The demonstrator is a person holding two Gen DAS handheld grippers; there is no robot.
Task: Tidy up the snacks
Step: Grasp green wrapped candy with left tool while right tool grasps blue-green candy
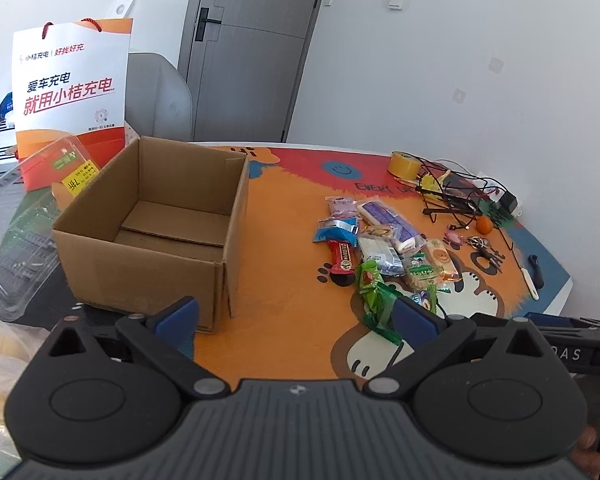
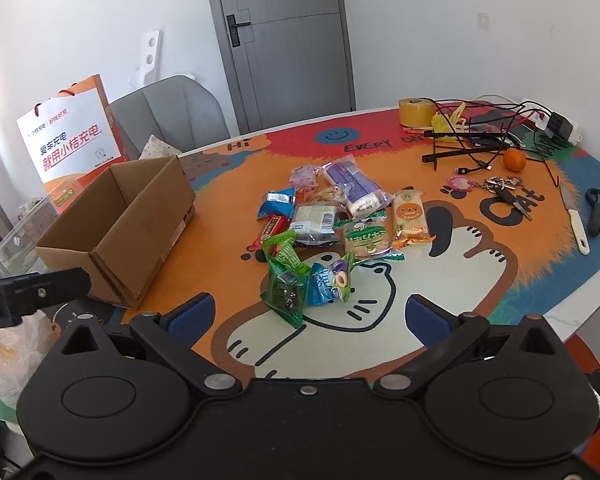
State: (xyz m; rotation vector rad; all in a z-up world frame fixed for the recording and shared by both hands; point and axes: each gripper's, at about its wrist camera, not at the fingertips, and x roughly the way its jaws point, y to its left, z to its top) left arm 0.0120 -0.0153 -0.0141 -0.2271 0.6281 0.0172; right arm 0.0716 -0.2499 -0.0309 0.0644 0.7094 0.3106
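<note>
An open, empty cardboard box [image 1: 152,224] stands on the left of the cartoon table mat [image 1: 284,248]; it also shows in the right wrist view [image 2: 120,220]. A pile of several wrapped snacks [image 1: 384,248] lies to its right on the mat, also in the right wrist view [image 2: 332,224], with green packets [image 2: 288,280] nearest. My left gripper [image 1: 296,314] is open and empty, hovering near the box's front corner. My right gripper [image 2: 310,316] is open and empty, just short of the green packets.
A white-orange paper bag [image 1: 72,92] and clear plastic containers [image 1: 8,236] stand left of the box. At the back right are a tape roll [image 2: 416,112], tangled cables [image 2: 480,132], an orange [image 2: 515,159], keys [image 2: 504,188], a knife [image 2: 576,220]. A grey chair [image 2: 172,112] stands behind the table.
</note>
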